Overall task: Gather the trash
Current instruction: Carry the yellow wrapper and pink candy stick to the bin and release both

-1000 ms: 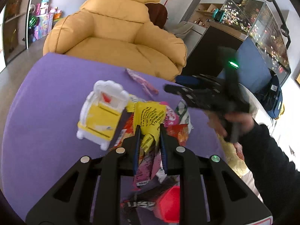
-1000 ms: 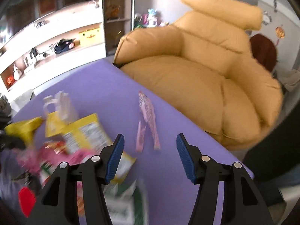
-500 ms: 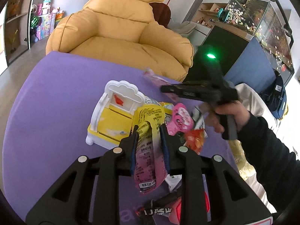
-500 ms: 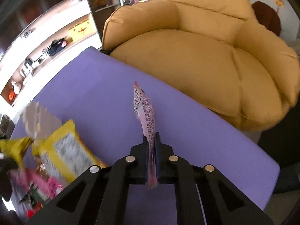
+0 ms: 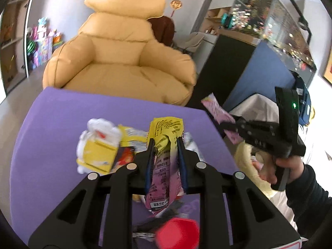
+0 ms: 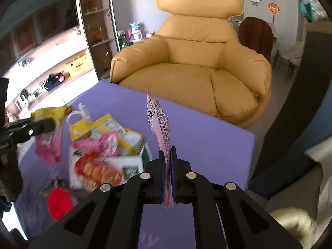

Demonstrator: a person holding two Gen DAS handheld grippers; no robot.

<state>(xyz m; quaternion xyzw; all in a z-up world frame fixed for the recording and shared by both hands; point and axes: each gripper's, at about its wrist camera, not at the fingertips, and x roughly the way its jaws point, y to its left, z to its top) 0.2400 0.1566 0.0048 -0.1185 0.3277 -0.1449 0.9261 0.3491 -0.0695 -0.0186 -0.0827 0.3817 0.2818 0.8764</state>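
Now both claws carry a piece of trash above the purple desk point(image 5: 51, 124). The left claw point(image 5: 165, 145) is clamped on a yellow and pink snack wrapper point(image 5: 164, 161), which hangs clear of the pile. The right claw point(image 6: 168, 151) is clenched on a thin pink wrapper point(image 6: 158, 120), held edge-up off the desk; in the left wrist view that same wrapper point(image 5: 215, 109) sticks out past the desk's right edge.

More trash lies in a heap on the desk: a yellow packet point(image 6: 108, 128), a pink heart-shaped wrapper point(image 6: 108, 143), an orange snack pack point(image 6: 95, 170) and a red cap point(image 6: 59, 203). A small white and yellow toy chair point(image 5: 97, 147) sits among them, probably not trash.

This looks like the carry step, early in the job. No bin shows in either view, so the next move calls for finding where to drop both wrappers, letting them go, then returning for the heap.
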